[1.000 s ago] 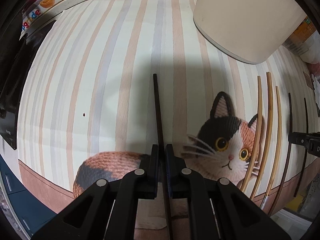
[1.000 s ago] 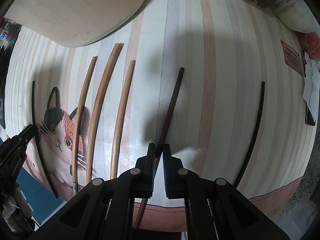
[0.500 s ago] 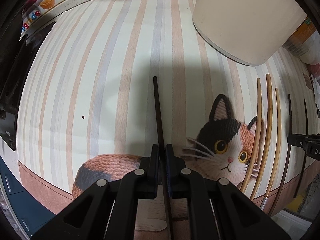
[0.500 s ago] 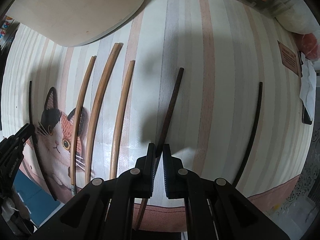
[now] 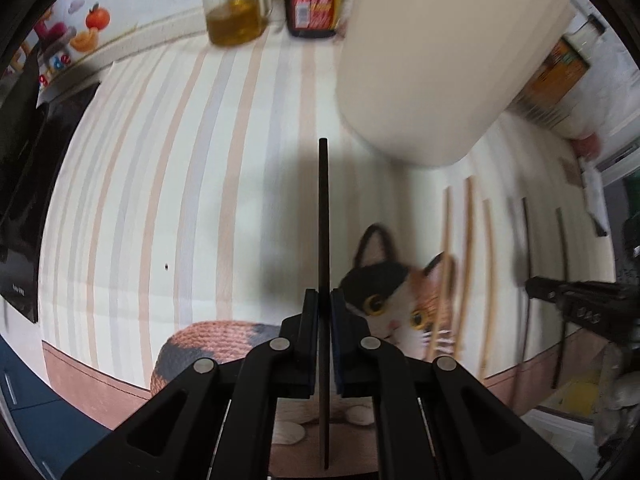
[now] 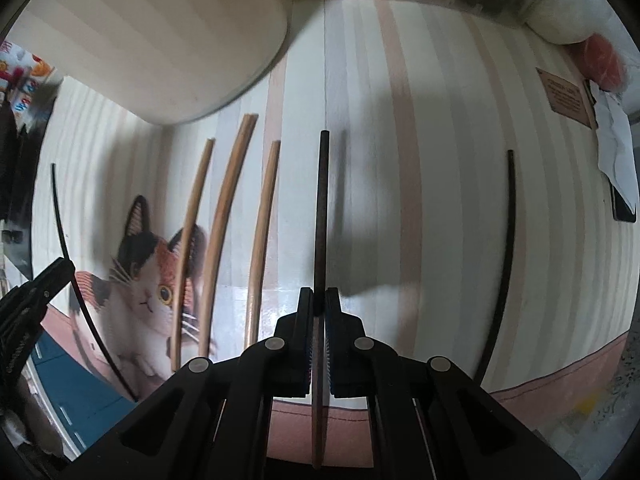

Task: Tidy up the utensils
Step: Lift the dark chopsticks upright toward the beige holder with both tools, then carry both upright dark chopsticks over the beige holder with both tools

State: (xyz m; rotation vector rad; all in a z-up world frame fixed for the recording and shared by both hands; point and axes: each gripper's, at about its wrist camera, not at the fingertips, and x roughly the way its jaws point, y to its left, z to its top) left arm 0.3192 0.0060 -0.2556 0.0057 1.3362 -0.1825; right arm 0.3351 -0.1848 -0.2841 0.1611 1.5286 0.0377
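**Black and brown sticks clamped, none yet stowed**

Black-fingered, our left gripper (image 5: 324,308) is closed tight on a thin black chopstick (image 5: 323,216), held clear of the striped cat-print mat (image 5: 160,200) near its front edge. Our right gripper (image 6: 319,304) is likewise clamped on a dark brown chopstick (image 6: 321,208), pointing almost straight down over the mat.

Nearest on the mat, by the front edge: three bamboo chopsticks (image 6: 224,220) lie side by side across the cat's face, just left of the right gripper. One black chopstick (image 6: 500,264) lies well apart toward the right edge. Another thin black stick (image 6: 68,248) lies at the left, beside the left gripper's fingers.

Farther back: a tall cream container (image 5: 440,60) stands toward the rear of the mat, presumably the holder. Behind it, at the back edge, an oil jar (image 5: 234,12) and a dark sauce bottle (image 5: 314,4).

Progress, our judgement: early. Two sticks in hand, five loose on the mat, and we cannot see into the container.
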